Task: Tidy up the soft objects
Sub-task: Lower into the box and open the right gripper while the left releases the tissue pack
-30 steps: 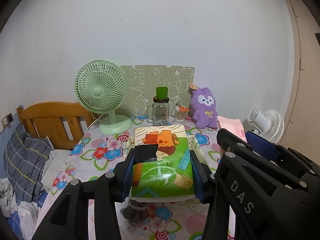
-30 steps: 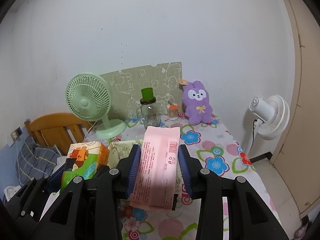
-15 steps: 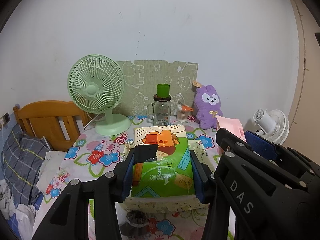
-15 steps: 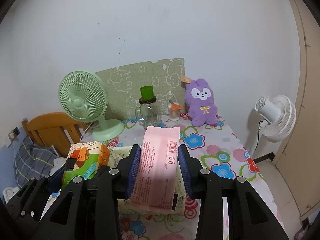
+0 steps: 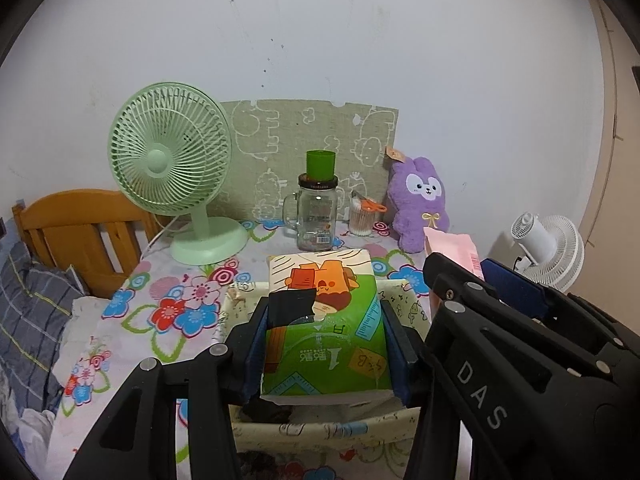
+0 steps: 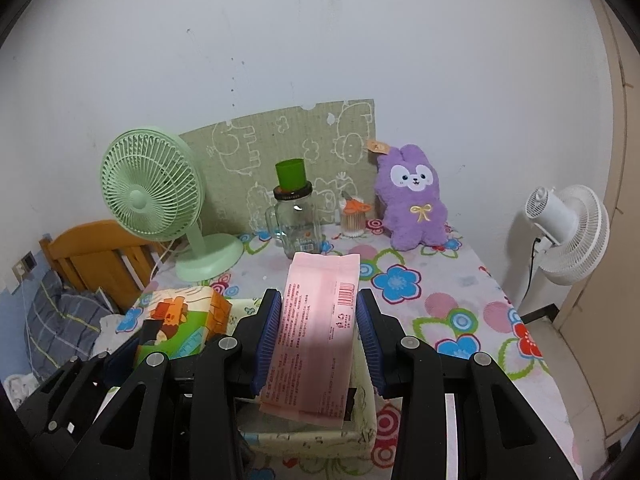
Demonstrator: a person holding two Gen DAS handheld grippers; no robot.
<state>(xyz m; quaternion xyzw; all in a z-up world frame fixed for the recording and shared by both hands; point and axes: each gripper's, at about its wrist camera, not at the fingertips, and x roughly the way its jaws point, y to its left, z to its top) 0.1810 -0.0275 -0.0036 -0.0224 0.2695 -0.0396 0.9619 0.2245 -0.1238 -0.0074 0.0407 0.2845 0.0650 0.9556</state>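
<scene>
My left gripper (image 5: 326,340) is shut on a green and orange tissue pack (image 5: 326,320) and holds it over a cream fabric basket (image 5: 316,430). The pack also shows in the right wrist view (image 6: 180,320). My right gripper (image 6: 318,340) is shut on a pink tissue pack (image 6: 316,332) above the same basket (image 6: 316,438). The pink pack's end shows in the left wrist view (image 5: 452,246). A purple plush bunny (image 6: 414,196) sits against the back wall.
On the floral tablecloth (image 6: 460,300) stand a green desk fan (image 5: 176,176), a glass jar with a green cup on it (image 5: 316,208) and a cotton swab cup (image 6: 352,216). A white fan (image 6: 568,232) is right of the table, a wooden bed (image 5: 80,228) left.
Both grippers have moved forward and down with their packs, and the basket now lies directly beneath them. Both grips are unchanged.
</scene>
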